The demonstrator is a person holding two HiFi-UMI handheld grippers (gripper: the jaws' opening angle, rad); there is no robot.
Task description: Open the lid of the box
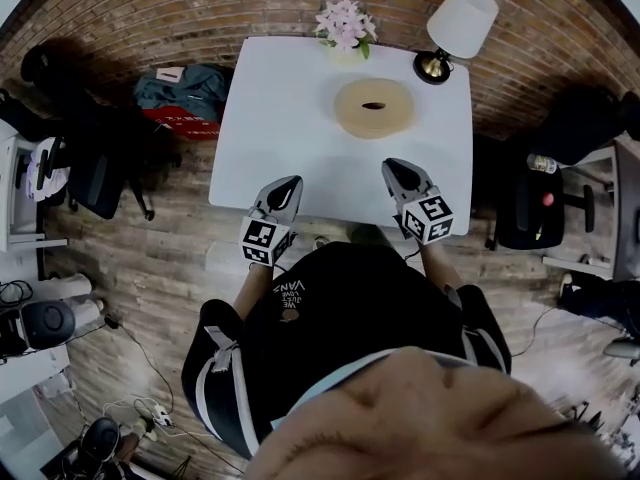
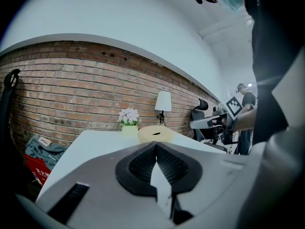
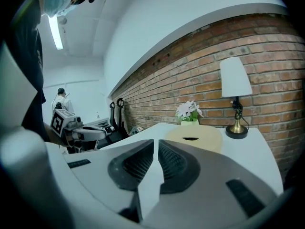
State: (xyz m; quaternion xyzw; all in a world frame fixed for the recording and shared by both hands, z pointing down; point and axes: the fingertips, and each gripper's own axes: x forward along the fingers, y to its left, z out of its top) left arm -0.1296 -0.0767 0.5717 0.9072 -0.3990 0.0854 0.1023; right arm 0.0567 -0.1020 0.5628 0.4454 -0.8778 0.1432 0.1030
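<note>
Head view: a white table [image 1: 250, 118] fills the upper middle of the frame; the round tan box [image 1: 350, 113] sits at its upper centre, well apart from both grippers, its lid [image 1: 392, 98] down and marked by a dark slot; a pot of pale flowers [image 1: 345, 23] and a table lamp [image 1: 455, 28] stand beyond it at the top of the frame; the left gripper [image 1: 293, 181] and the right gripper [image 1: 392, 165] hover over the near edge of the table, lower middle, one to each side and pointed toward the box, likely a ready stance before the reach.

Left gripper view: the jaws are clenched together at centre with nothing between them; the box [image 2: 156, 134] lies just above their tip in the frame, so the tool looks aimed at it; the right gripper [image 2: 195, 125] shows at the right edge.

Right gripper view: these jaws too are pressed together and empty; the box [image 3: 193, 138] sits centre right above them, flowers and lamp behind it; both will probably need to part before either takes the lid; the task looks not yet begun.
</note>
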